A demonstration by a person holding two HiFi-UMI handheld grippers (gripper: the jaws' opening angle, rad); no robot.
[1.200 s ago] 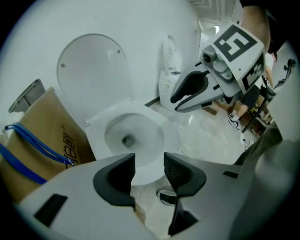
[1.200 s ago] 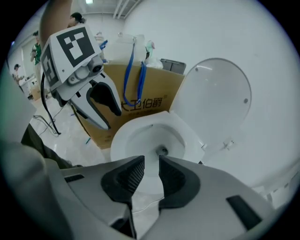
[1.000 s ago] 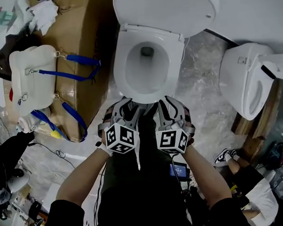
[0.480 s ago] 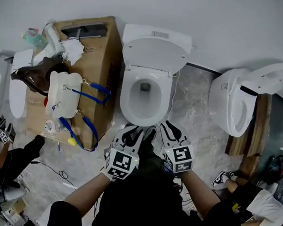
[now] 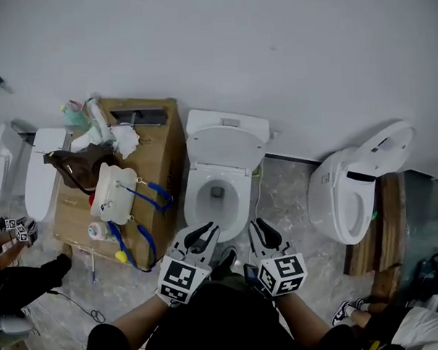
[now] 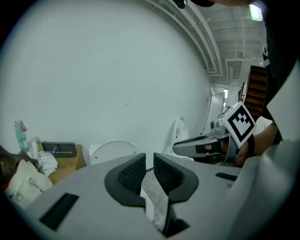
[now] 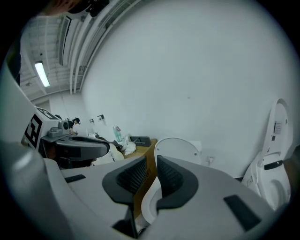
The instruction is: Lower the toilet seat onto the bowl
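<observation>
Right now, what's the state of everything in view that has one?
Middle toilet lid: raised, leaning back toward the tank, not on the bowl.
Right toilet lid: raised.
Left gripper: tongs closing, narrow gap, nothing between.
Right gripper: tongs slightly apart, empty.

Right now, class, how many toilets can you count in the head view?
2 for sure: the middle toilet against the wall, lid raised; the right toilet beside wooden boards. White shapes left of the brown box may be more; unclear.
</observation>
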